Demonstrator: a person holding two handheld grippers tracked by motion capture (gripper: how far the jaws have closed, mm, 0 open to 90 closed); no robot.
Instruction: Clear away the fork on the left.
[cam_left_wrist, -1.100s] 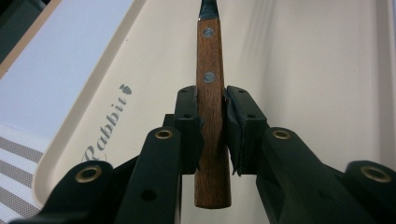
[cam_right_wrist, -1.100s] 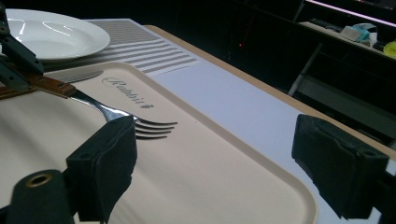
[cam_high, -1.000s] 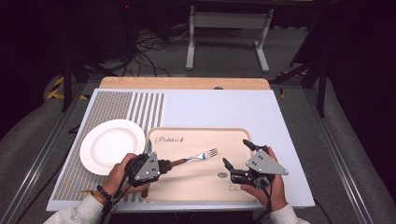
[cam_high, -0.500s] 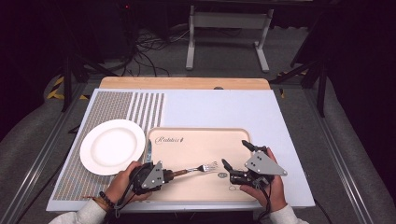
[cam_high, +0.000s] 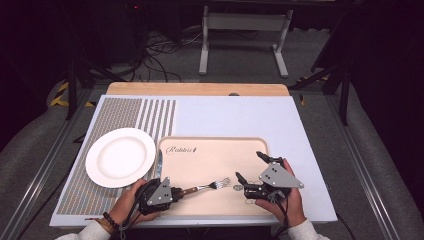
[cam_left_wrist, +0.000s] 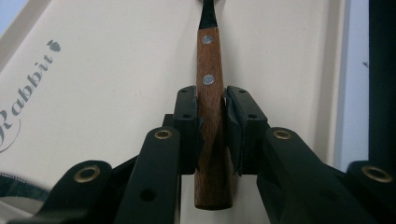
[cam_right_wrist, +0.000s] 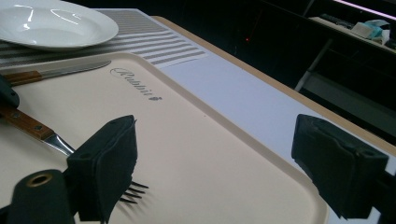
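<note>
Dark room — grey floor, cables, white stand.

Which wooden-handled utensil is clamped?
The fork, its handle pinched in the left gripper. The knife lies free at the tray's left edge.

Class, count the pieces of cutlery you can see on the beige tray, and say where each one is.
2. A fork near the tray's front edge, its wooden handle clamped in the left gripper; a knife along the tray's left edge, beside the white plate.
</note>
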